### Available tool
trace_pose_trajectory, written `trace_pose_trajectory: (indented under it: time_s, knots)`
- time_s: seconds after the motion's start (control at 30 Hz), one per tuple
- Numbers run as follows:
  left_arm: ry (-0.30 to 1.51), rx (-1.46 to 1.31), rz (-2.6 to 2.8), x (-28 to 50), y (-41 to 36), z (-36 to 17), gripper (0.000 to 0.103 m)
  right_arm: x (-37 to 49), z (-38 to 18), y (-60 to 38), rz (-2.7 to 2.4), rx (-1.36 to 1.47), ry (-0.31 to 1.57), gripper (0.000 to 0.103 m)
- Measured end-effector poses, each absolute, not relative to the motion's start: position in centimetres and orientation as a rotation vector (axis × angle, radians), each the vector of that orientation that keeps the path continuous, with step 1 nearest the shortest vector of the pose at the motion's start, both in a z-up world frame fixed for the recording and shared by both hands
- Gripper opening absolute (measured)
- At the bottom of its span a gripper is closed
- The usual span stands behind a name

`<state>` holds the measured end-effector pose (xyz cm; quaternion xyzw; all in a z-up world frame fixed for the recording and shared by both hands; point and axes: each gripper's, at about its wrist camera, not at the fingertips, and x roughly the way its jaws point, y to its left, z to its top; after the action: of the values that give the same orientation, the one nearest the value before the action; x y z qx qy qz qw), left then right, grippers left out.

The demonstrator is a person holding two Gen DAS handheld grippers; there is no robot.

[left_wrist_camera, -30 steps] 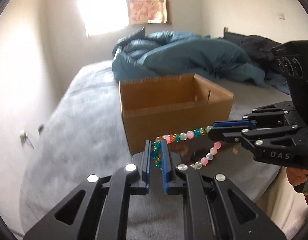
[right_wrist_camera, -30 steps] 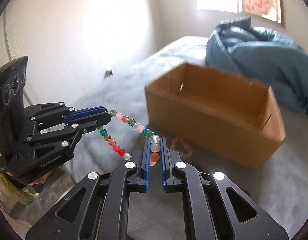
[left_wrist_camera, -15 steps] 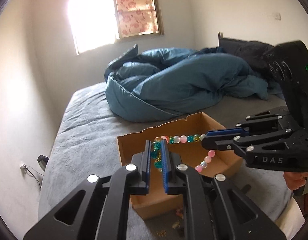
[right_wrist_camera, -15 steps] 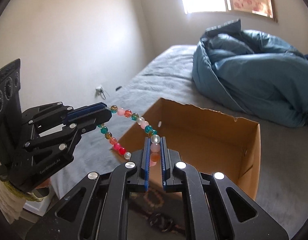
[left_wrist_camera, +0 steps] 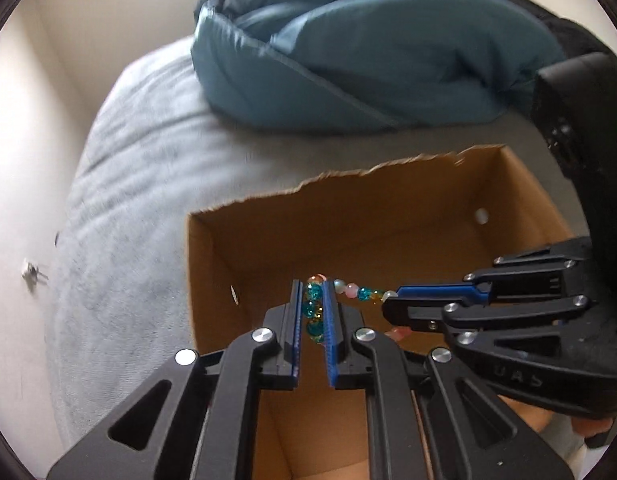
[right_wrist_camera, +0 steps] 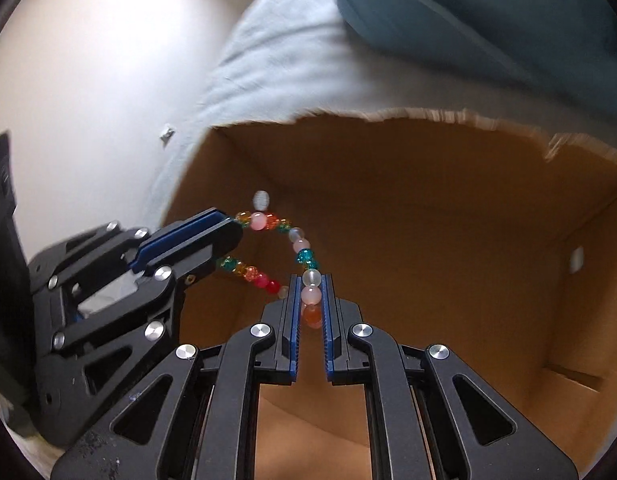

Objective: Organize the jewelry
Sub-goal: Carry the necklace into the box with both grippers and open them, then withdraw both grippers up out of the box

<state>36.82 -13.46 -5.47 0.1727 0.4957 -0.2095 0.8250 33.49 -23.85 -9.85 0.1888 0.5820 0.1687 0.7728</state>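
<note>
Grey bed (left_wrist_camera: 148, 184) is carrying the cardboard box (left_wrist_camera: 388, 216); above it both grippers' fingers (right_wrist_camera: 294, 300) are pinching the bead bracelet (right_wrist_camera: 304, 256), which risks snagging if released unevenly

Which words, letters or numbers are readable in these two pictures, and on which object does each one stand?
"UAS" or "DAS": raised letters on the black body of the right gripper, left wrist view; the first letter is unclear.
Cardboard box: no print visible.
Left gripper, right wrist view: no readable text on its body.
Bead bracelet: no text.
</note>
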Motion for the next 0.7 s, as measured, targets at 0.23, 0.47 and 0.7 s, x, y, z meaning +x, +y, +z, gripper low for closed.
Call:
trace_pose_trajectory:
  time_s: [0.23,0.47,0.7]
  knots:
    - [1.145,0.422,-0.380,38.9,-14.2,-8.1,0.009,36.7,-14.4,-24.5,0.361,0.624,1.392,0.008]
    - [1.135,0.434,-0.345,38.9,-14.5,-8.2,0.011,37.3,-14.5,-23.7,0.338,0.583,1.388,0.014]
    - [1.013,0.386,-0.365,35.8,-13.2,-3.9,0.017,34.1,-8.1,-24.2,0.324,0.444,1.223,0.032]
